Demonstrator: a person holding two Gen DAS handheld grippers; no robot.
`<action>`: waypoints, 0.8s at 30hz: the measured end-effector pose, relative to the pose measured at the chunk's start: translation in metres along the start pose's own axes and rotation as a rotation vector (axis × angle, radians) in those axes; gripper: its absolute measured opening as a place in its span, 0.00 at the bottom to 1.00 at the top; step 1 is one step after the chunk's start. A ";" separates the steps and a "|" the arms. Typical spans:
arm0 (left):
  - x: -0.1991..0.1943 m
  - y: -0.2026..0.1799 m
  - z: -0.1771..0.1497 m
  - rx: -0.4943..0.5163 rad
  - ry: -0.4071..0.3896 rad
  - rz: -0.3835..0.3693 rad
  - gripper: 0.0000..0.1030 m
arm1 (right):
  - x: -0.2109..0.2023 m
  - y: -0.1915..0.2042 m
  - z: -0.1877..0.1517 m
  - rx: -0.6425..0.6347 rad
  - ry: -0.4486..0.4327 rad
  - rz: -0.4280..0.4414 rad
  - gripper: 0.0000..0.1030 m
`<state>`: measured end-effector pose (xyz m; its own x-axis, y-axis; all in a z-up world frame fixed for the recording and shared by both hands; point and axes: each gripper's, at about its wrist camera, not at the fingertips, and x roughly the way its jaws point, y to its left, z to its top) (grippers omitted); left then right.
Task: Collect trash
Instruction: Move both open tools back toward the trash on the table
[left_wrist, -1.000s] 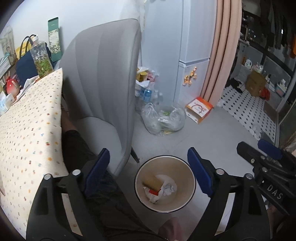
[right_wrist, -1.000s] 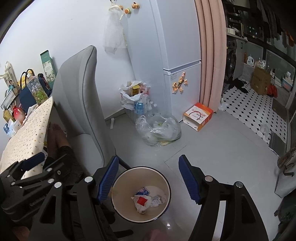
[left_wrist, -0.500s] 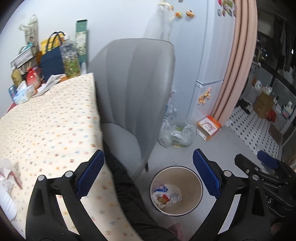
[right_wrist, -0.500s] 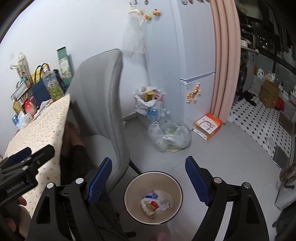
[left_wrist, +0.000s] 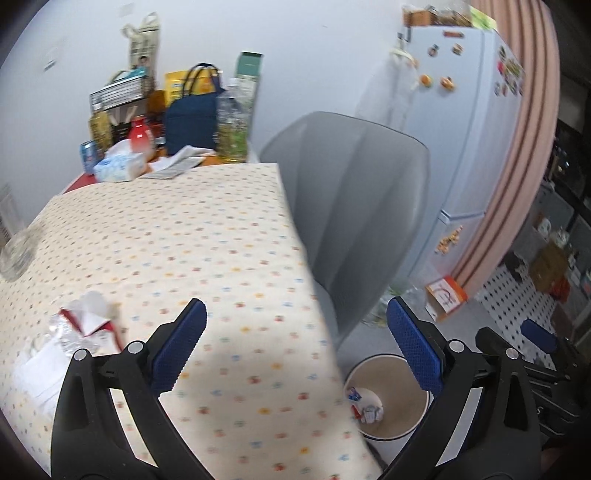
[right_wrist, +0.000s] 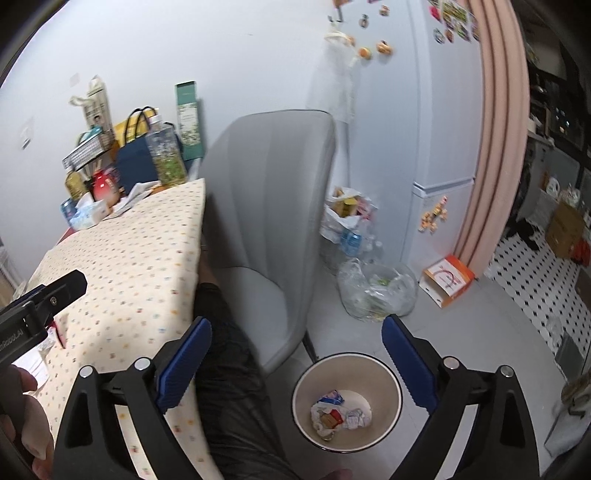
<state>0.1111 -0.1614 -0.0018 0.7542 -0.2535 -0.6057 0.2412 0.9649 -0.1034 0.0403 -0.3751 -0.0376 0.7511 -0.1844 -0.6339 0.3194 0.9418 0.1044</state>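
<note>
Left gripper (left_wrist: 295, 350) swings from bin (right_wrist: 391, 373) to table (left_wrist: 184, 240), near wrapper (left_wrist: 86, 326); both grippers' fingers spread, empty; right gripper (right_wrist: 295, 363) over bin.

The right gripper (right_wrist: 295, 354) hangs above the floor with its blue jaws spread wide and nothing between them. Below stands a round bin (right_wrist: 391, 384) with crumpled wrappers (right_wrist: 338, 413) at its bottom, just beside a grey chair (right_wrist: 269, 229). To the left runs the bench (right_wrist: 129, 258) under its dotted cloth, and the left gripper (right_wrist: 40, 299) pokes in over its near edge.
</note>
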 end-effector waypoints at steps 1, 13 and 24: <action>-0.003 0.006 0.000 -0.008 -0.004 0.005 0.94 | -0.002 0.005 0.000 -0.008 -0.001 0.005 0.90; -0.032 0.093 -0.009 -0.137 -0.038 0.086 0.94 | -0.017 0.093 0.003 -0.134 -0.011 0.090 0.92; -0.055 0.169 -0.031 -0.224 -0.049 0.185 0.94 | -0.024 0.163 -0.009 -0.230 0.007 0.173 0.92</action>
<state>0.0913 0.0181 -0.0106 0.8025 -0.0692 -0.5926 -0.0402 0.9847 -0.1694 0.0690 -0.2148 -0.0118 0.7786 -0.0147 -0.6273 0.0475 0.9982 0.0355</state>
